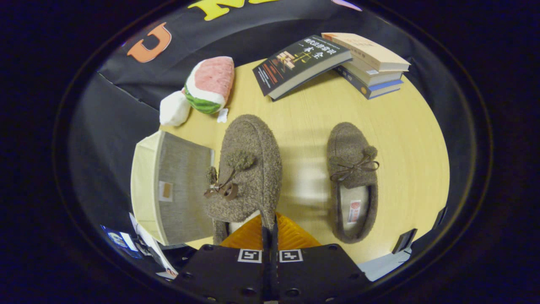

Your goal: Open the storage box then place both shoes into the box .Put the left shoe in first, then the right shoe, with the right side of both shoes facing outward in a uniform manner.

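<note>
Pale wooden surface, fuzzy slipper pinched by its heel rim in the narrowed hand-held gripper.
Soft and light, it will sag; grip the firmer heel. Storage box lies just left; second slipper right.

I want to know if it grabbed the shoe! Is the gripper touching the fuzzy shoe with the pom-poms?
Touching. In the gripper view, the gripper is closed on the heel edge of the nearer fuzzy shoe, with that edge pinched between both fingers.
</note>
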{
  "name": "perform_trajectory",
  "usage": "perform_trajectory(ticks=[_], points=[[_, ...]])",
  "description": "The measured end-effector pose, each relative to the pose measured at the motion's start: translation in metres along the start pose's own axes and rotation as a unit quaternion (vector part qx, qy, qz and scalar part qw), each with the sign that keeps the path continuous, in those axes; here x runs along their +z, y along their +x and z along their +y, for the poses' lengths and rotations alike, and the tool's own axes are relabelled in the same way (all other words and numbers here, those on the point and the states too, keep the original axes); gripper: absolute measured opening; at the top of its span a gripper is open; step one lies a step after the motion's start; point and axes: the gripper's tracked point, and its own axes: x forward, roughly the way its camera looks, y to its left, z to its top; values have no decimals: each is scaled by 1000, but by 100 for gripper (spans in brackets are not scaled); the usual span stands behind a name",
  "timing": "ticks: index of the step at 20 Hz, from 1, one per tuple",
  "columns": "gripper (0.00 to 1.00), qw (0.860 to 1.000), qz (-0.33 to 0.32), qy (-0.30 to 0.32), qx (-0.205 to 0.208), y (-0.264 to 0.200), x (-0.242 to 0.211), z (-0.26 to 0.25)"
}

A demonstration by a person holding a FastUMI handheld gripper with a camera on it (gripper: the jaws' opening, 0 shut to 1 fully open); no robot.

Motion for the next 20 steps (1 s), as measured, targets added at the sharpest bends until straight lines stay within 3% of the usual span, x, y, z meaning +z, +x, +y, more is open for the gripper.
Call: perform_trajectory(ticks=[5, 9, 16, 20], points=[[1, 999, -21, -31, 29, -51, -1, 70], [1, 997, -22, -58, 55, -61, -3, 138], [0, 997, 13, -40, 69, -10, -19, 234], [1, 999, 19, -26, 37, 37, -13, 257]])
